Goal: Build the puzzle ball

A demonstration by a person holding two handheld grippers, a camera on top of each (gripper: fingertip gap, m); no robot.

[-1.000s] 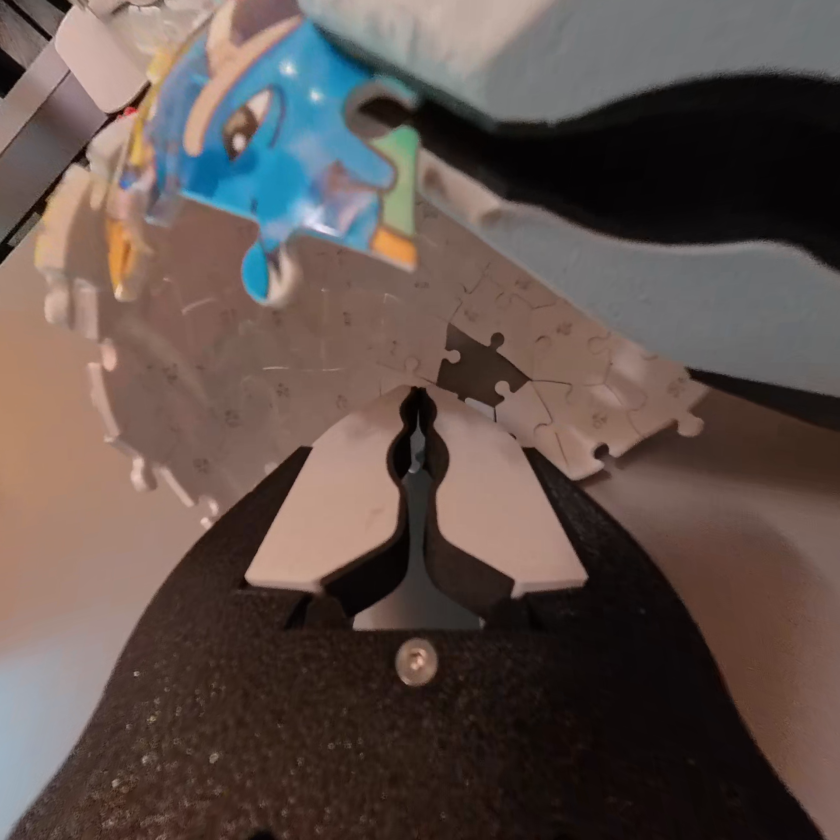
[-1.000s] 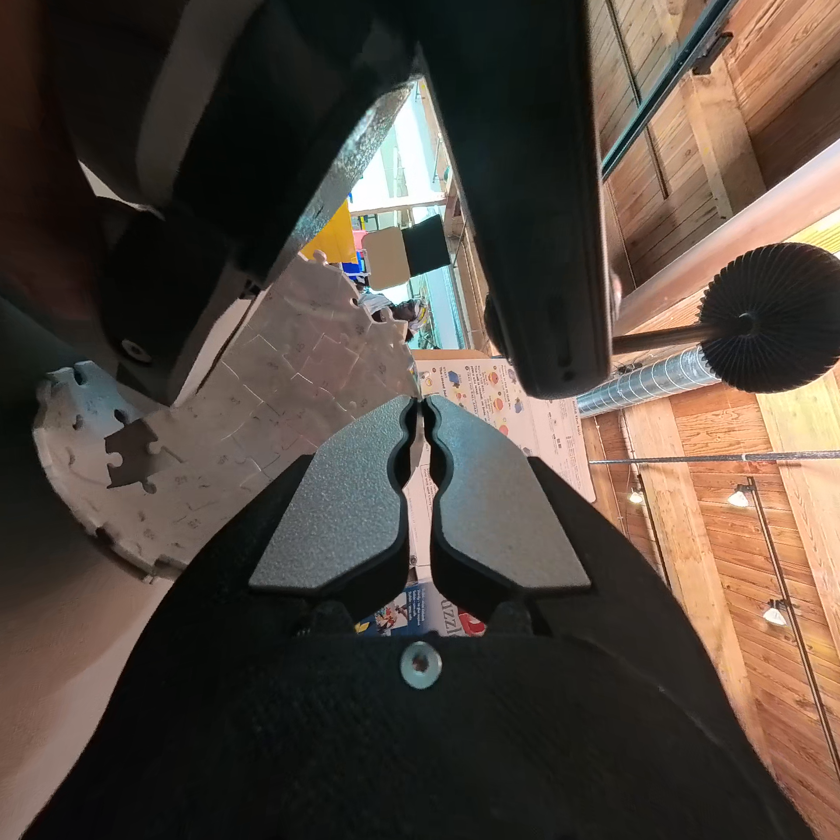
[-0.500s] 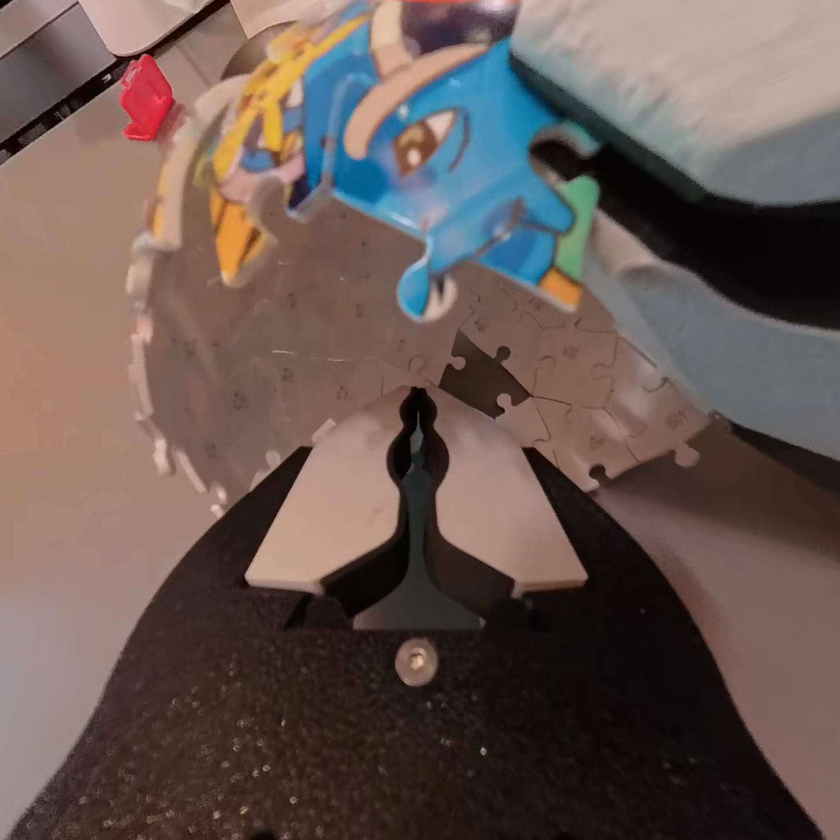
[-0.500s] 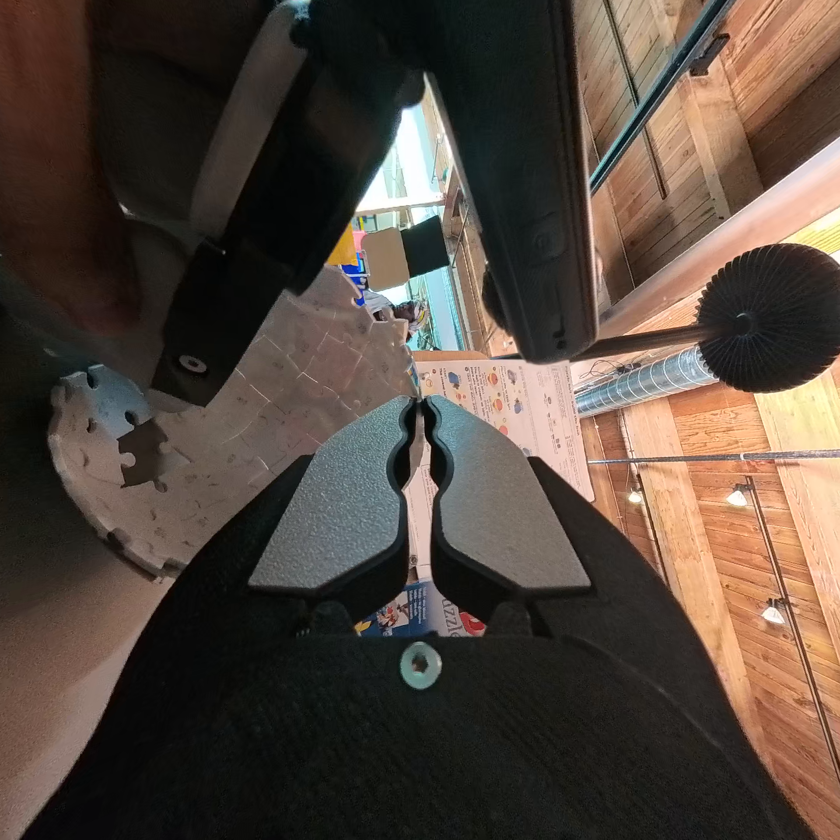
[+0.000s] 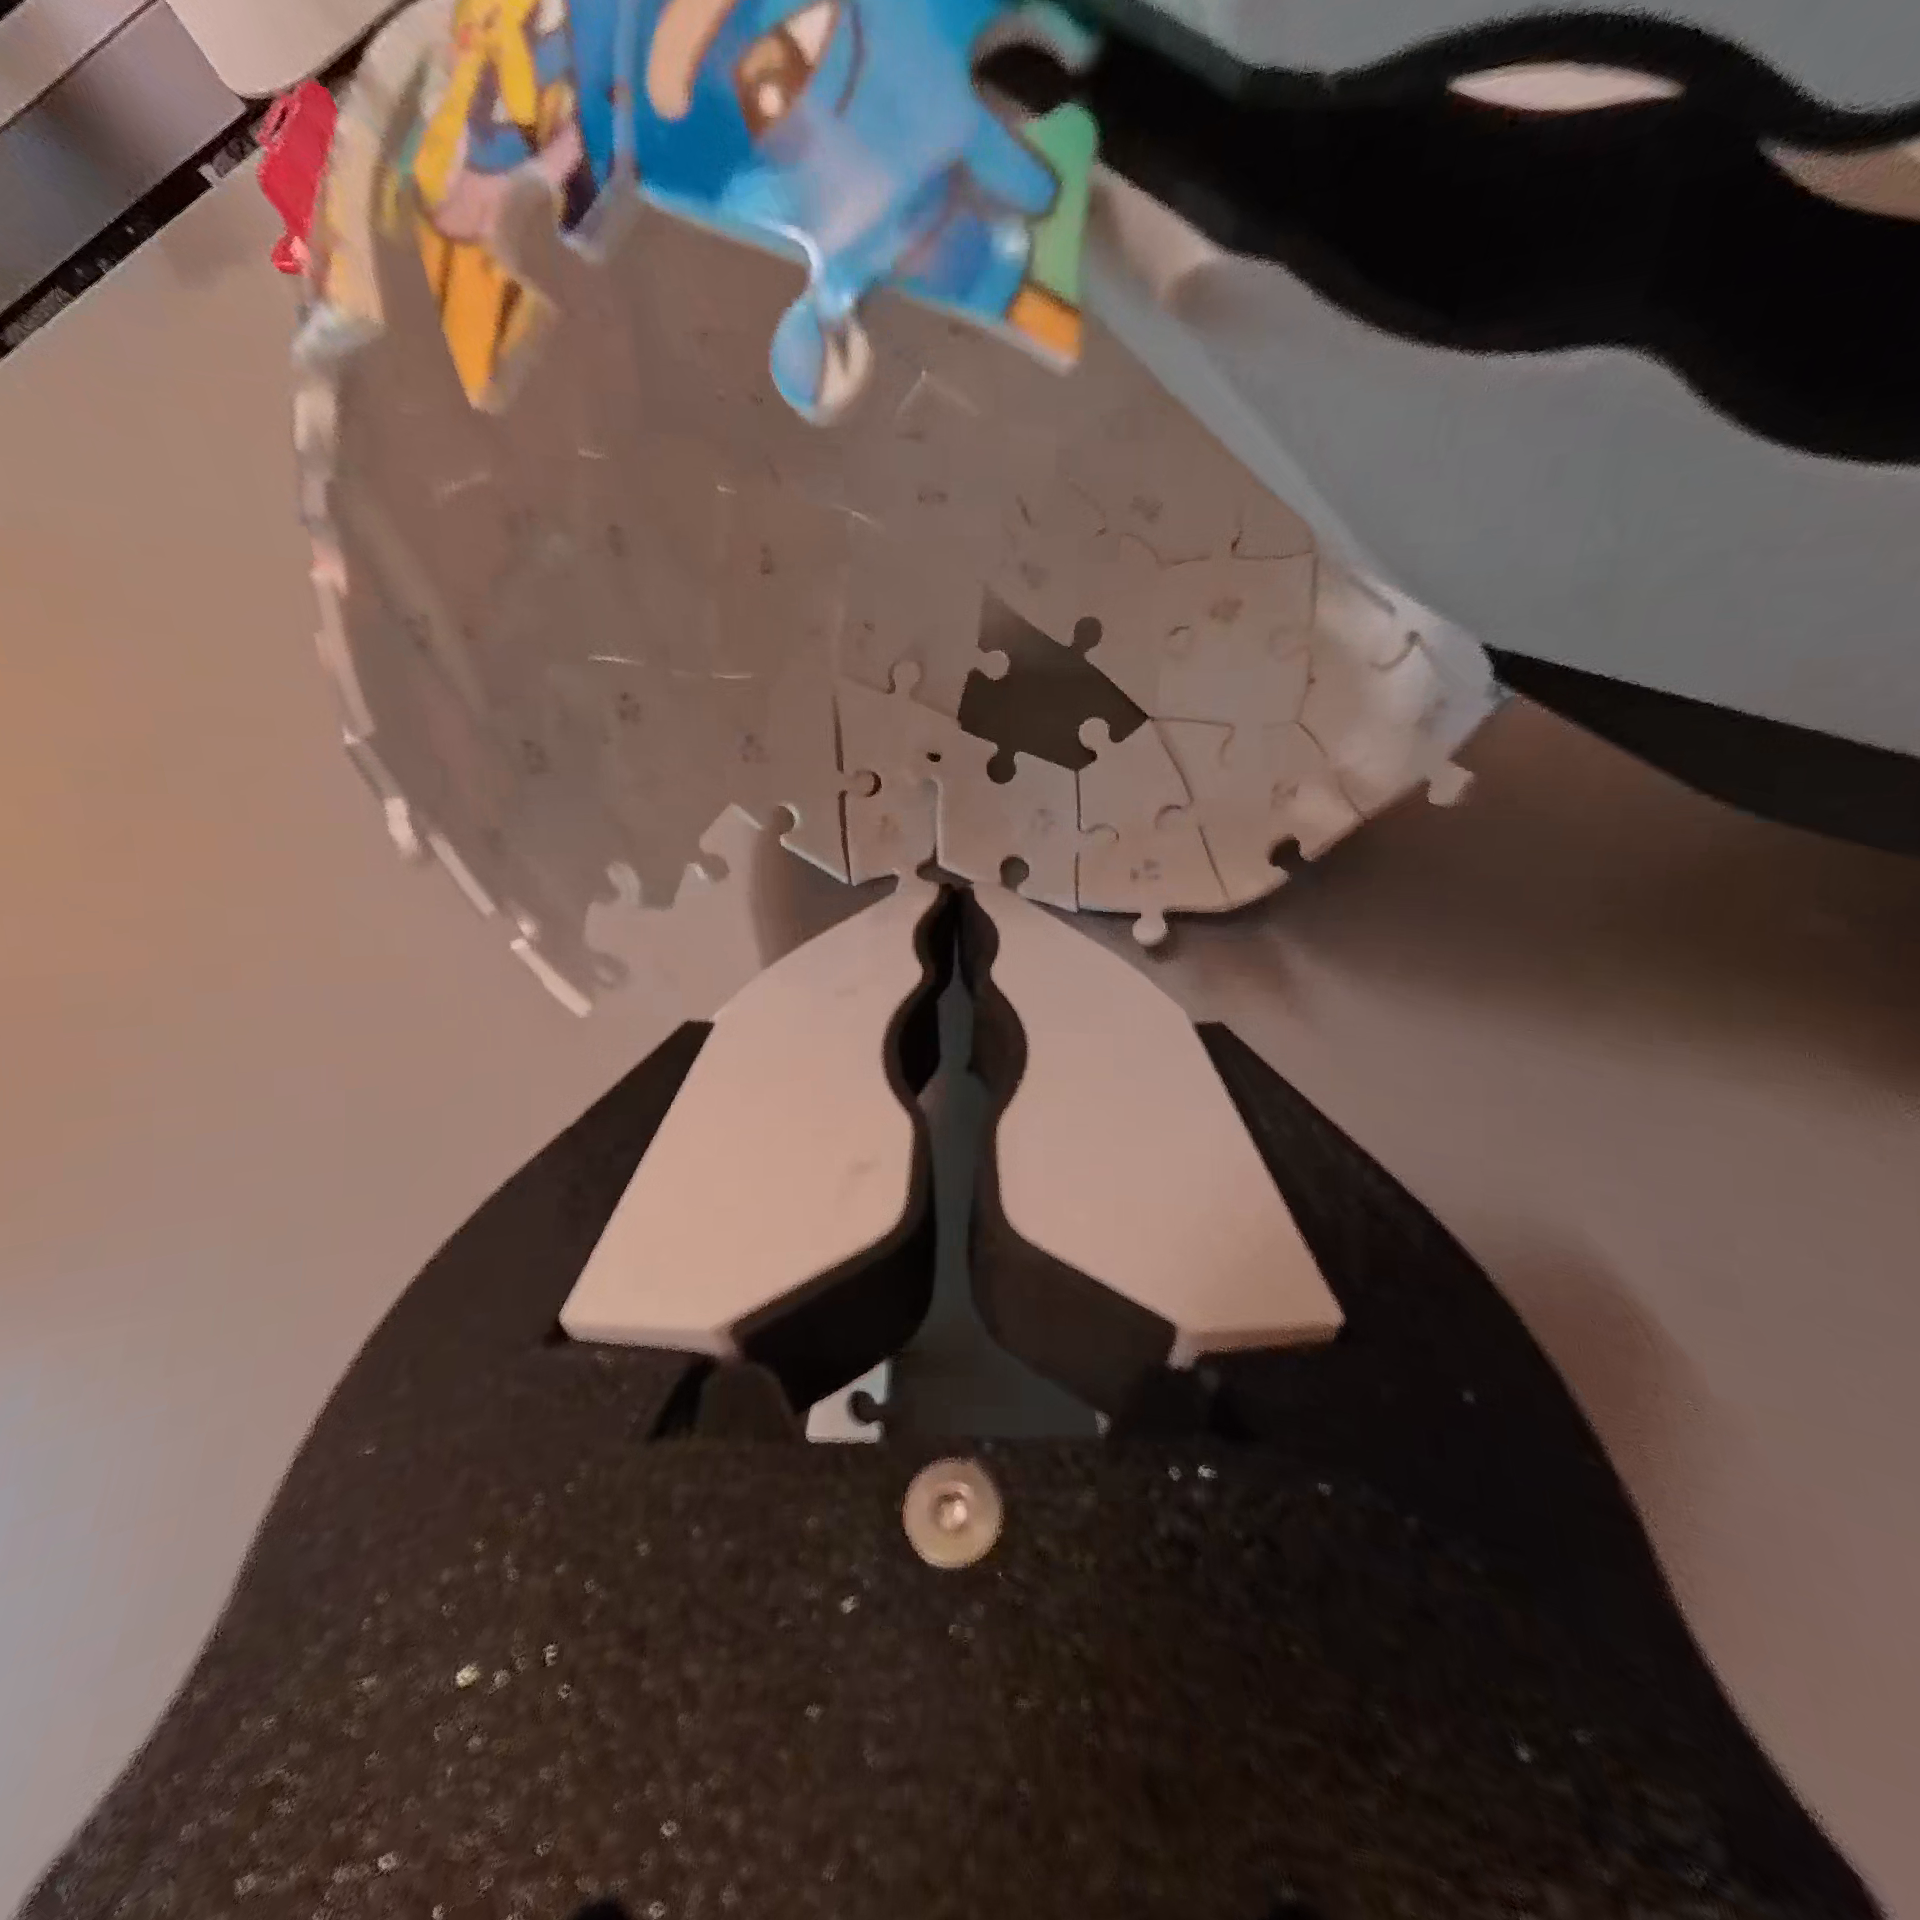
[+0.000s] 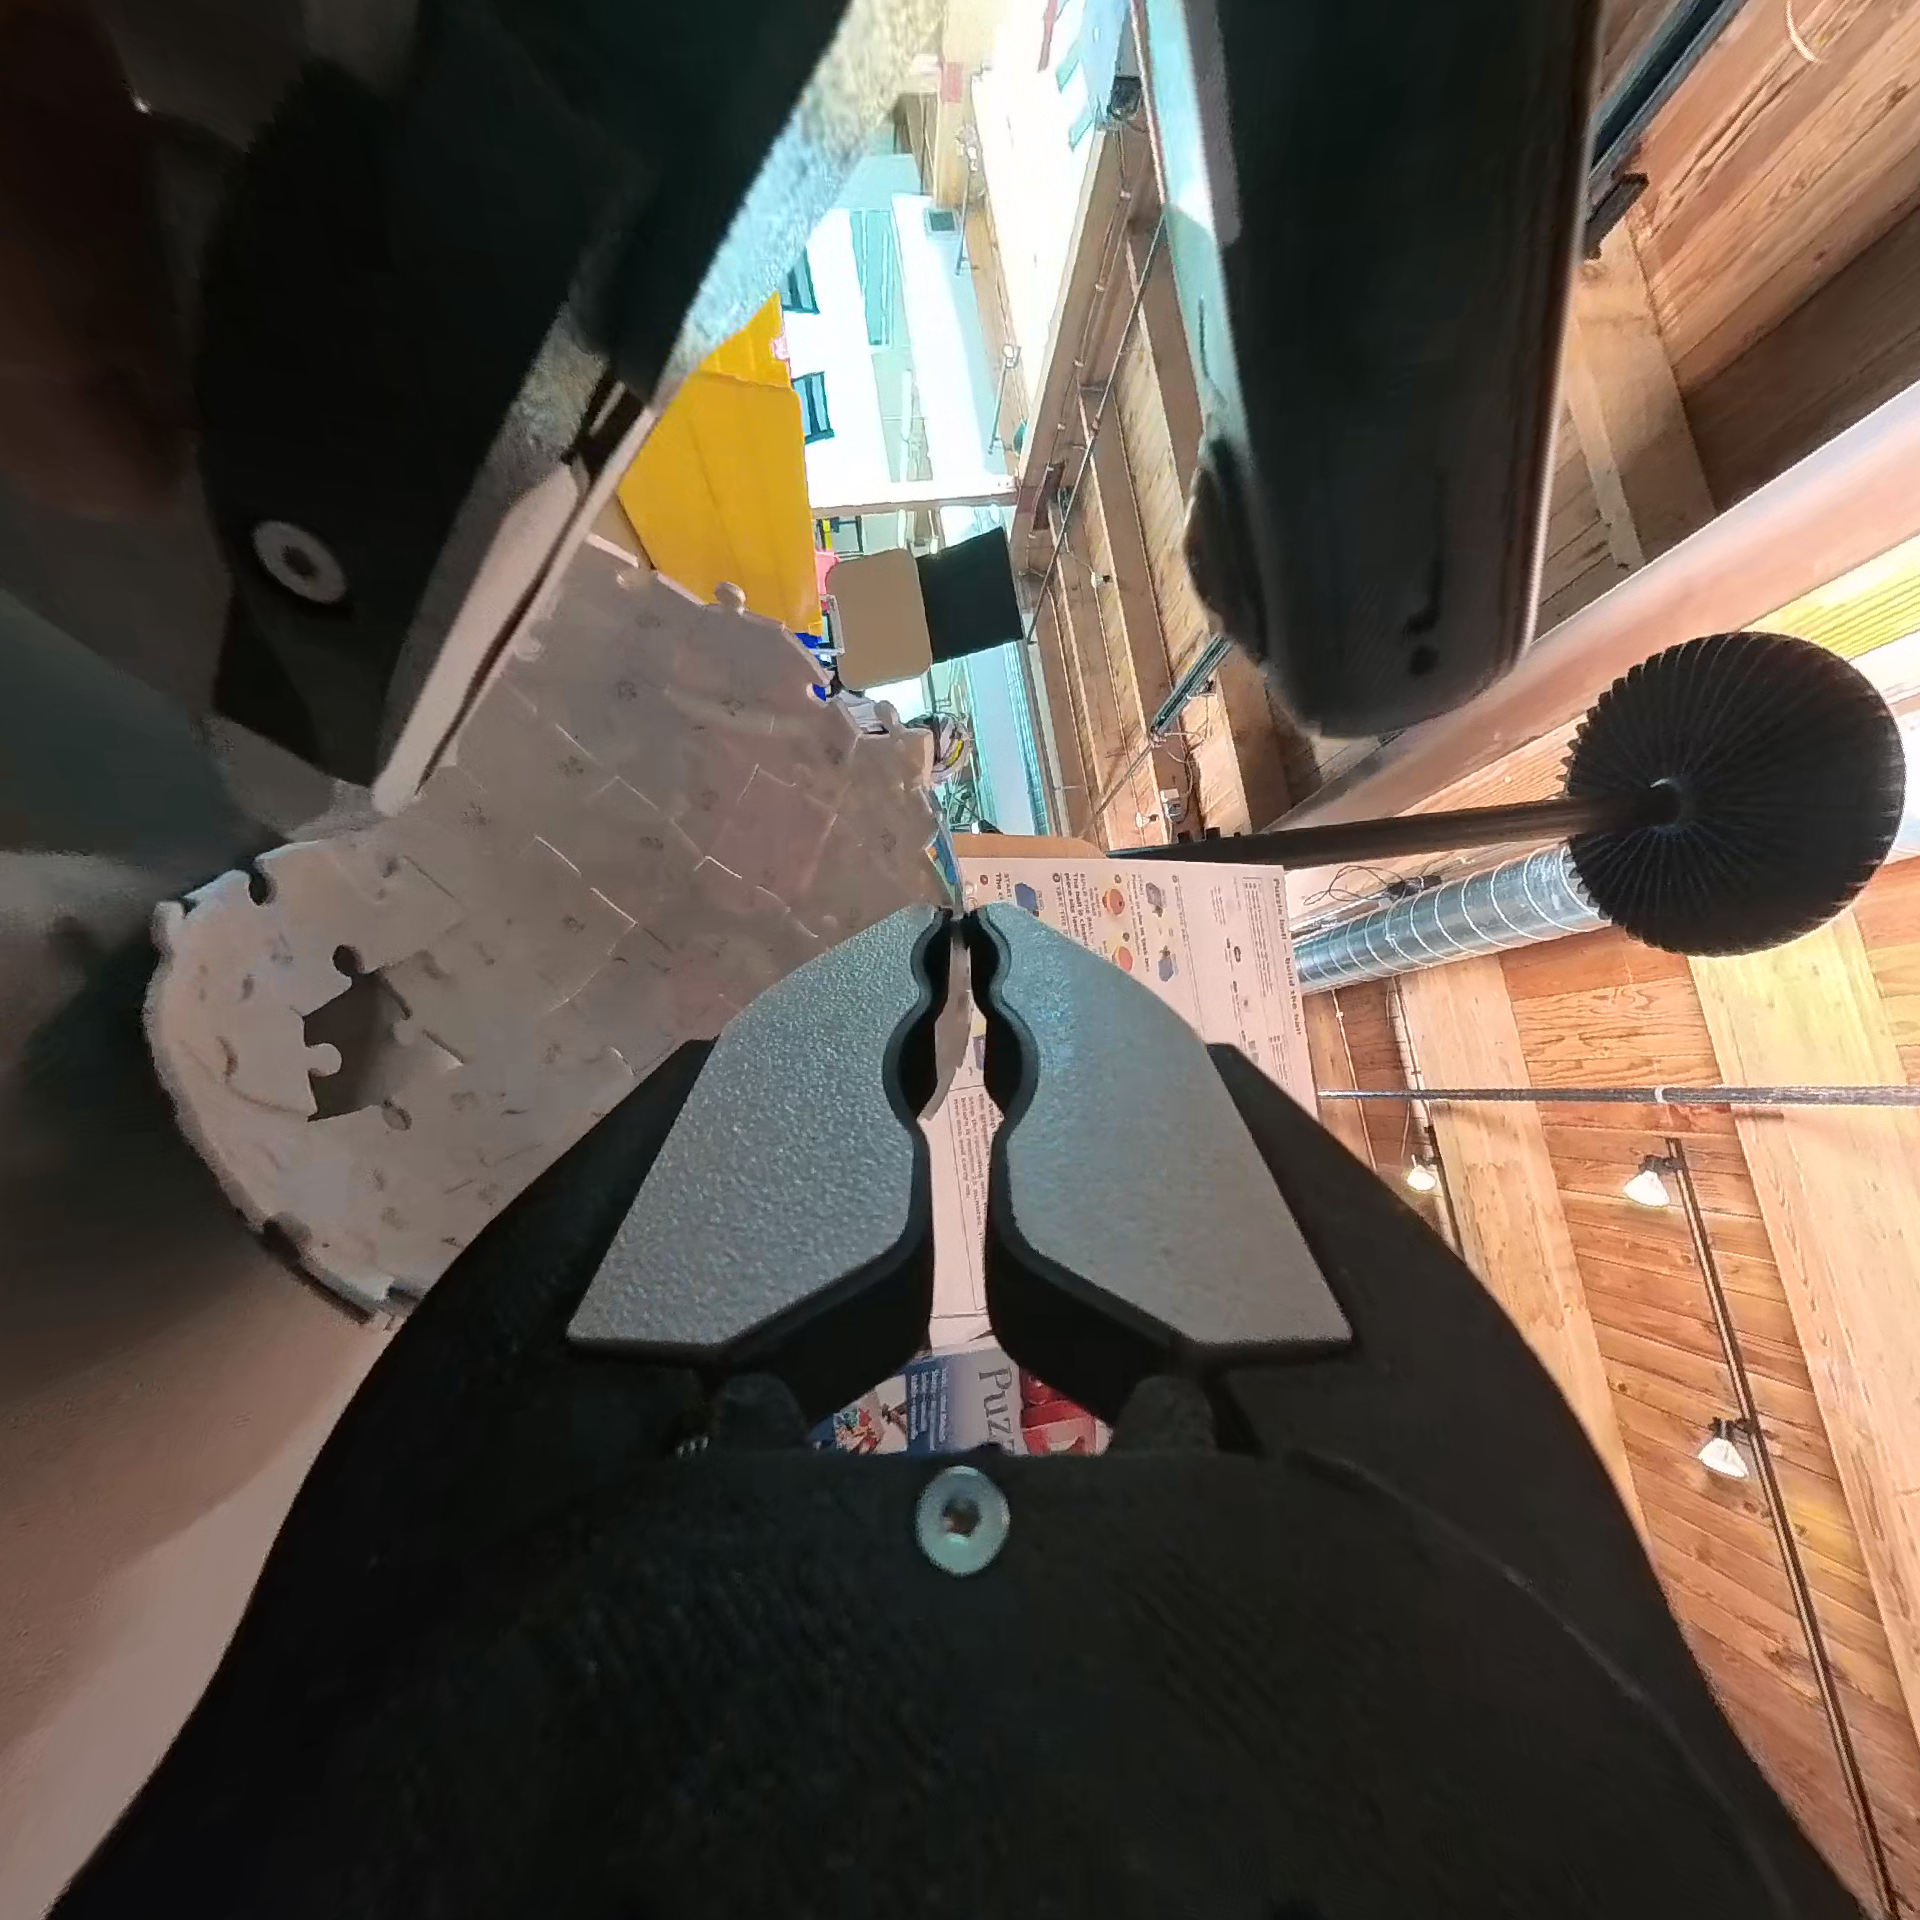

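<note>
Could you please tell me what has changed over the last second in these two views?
In the left wrist view the puzzle shell has slid up, its rim now at the left gripper tips. The red clip came into view. Both grippers stay shut on the shell; right gripper unmoved.

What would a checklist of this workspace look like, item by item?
Surface: plain grey-beige table, seen bare beside the work.
Job's things: puzzle ball shell, half built, held above the table; grey inside, colourful outside, with one piece-shaped hole.
Clutter: small red object at the table's far edge; printed sheet behind the shell.
Grippers: left gripper shut, apparently on the shell's rim; right gripper shut, apparently on another part of the rim.
Cables: nothing seen near the work.
Surroundings: wooden wall, silver duct.
</note>
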